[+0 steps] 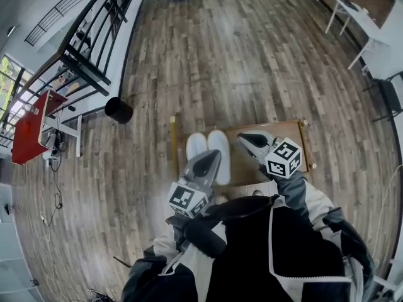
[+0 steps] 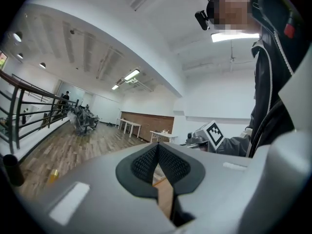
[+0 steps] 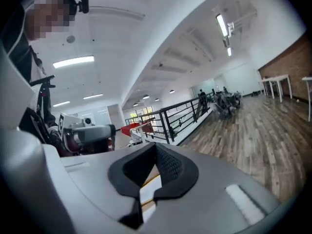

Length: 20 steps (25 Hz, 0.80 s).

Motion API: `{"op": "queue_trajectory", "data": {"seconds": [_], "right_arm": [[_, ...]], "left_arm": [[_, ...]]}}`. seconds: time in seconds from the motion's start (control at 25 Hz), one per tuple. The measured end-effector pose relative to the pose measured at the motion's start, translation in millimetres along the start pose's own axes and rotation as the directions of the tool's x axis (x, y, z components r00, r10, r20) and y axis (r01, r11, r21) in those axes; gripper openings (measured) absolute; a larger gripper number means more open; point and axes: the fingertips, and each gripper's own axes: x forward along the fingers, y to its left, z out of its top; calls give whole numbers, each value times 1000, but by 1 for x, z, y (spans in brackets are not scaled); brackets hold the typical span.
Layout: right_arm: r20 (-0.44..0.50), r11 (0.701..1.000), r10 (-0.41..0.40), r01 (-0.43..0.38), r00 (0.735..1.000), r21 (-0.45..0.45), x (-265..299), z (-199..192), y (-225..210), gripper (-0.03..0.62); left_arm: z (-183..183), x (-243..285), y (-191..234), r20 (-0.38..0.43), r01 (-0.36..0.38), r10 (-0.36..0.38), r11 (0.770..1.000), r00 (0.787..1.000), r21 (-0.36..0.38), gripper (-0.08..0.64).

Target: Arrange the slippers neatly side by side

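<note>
Two slippers point(image 1: 221, 142), side by side, centre frame on wooden board point(image 1: 289, 137). Left gripper point(image 1: 216, 153), right gripper point(image 1: 242, 136): fingers together, nothing held. Risk, as I judge: my left dipping would knock the pair askew.

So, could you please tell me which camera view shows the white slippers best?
The head view: the white slippers lie side by side on the wooden board, seen from above. Both gripper views look out across the room and show no recognisable slipper.
</note>
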Motion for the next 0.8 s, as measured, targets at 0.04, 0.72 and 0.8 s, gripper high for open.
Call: {"op": "queue_trajectory", "data": {"seconds": [0.04, 0.72, 0.8], "right_arm": [[23, 999, -10, 11, 1000, -36, -13, 12, 5, 5], [136, 978, -160, 176, 978, -112, -143, 17, -9, 2], [138, 976, -159, 177, 978, -125, -148, 17, -10, 2]], "left_arm": [[2, 7, -7, 5, 19, -19, 1000, 1000, 4, 18], [6, 81, -94, 18, 152, -153, 987, 988, 56, 19], [5, 84, -98, 17, 152, -153, 987, 988, 60, 19]]}}
